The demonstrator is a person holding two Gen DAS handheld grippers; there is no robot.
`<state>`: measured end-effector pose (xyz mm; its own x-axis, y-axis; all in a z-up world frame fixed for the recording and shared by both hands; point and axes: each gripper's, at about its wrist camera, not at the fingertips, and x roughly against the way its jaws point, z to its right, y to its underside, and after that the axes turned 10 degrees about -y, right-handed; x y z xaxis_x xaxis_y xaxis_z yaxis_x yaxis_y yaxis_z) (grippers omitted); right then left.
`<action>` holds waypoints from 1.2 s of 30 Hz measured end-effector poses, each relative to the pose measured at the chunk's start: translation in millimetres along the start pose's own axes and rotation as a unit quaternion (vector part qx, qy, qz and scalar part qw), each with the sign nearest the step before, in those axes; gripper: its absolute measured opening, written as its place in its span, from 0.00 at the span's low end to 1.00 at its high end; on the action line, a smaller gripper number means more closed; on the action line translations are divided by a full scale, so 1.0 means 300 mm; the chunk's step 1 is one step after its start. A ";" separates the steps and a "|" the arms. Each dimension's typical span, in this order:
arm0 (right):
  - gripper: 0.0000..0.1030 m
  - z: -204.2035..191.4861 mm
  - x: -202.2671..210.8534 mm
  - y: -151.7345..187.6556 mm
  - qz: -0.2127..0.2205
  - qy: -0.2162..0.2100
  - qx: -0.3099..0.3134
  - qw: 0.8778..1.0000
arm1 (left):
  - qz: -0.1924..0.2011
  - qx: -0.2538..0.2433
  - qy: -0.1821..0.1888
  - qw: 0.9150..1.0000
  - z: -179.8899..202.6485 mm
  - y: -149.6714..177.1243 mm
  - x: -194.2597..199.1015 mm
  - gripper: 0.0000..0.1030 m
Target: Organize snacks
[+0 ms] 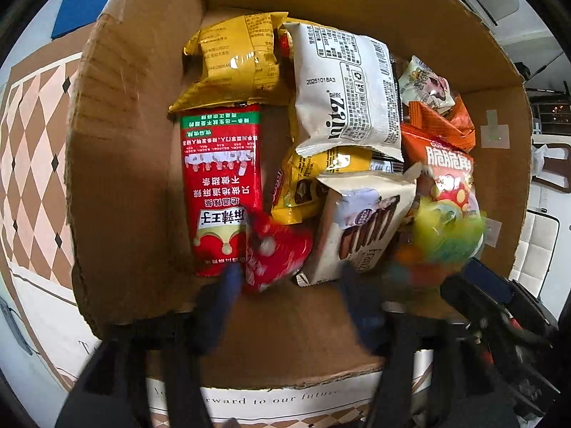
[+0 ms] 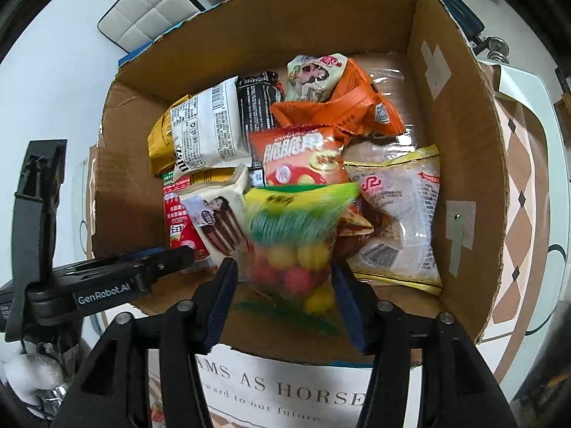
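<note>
An open cardboard box (image 1: 117, 178) (image 2: 460, 135) holds several snack packets. My left gripper (image 1: 289, 285) is open over the box's near edge; a small red packet (image 1: 276, 253) lies by its left finger (image 1: 228, 285), blurred. A tall red packet (image 1: 221, 185) and a cream biscuit packet (image 1: 360, 224) lie beyond. My right gripper (image 2: 283, 278) has its jaws wide on either side of a clear bag of coloured candy balls (image 2: 296, 242), blurred, above the box's near wall. The bag also shows in the left wrist view (image 1: 446, 228).
Further in lie a white packet (image 1: 346, 85) (image 2: 207, 128), a yellow packet (image 1: 232, 60), orange packets (image 2: 342, 107) and a pale bag (image 2: 399, 214). The box sits on a patterned cloth (image 2: 292, 392). The left gripper's body (image 2: 107, 285) sits left of the right one.
</note>
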<state>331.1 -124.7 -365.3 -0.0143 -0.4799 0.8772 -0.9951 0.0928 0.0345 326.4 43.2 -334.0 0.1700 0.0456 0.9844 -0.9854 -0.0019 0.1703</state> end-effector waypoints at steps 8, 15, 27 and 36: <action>0.90 -0.030 0.063 0.009 0.019 0.029 0.019 0.999 | 0.039 -0.004 -0.017 0.999 0.015 0.027 0.082 0.86; 0.94 -0.012 0.116 0.044 0.035 0.049 0.016 0.998 | 0.081 -0.004 -0.025 0.996 0.034 0.082 0.177 0.95; 0.94 -0.015 0.239 0.124 0.080 0.087 0.012 0.993 | 0.152 -0.005 -0.045 0.987 0.036 0.207 0.327 0.96; 0.94 -0.102 0.431 0.291 0.145 0.095 0.041 0.984 | 0.238 -0.004 -0.065 0.969 0.053 0.375 0.479 0.96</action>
<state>245.5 -152.1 -234.2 -0.2889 -0.2708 0.9183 -0.9563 0.1274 -0.2632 240.2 33.5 -172.8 -0.3037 -0.0847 0.9490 -0.9527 0.0166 -0.3034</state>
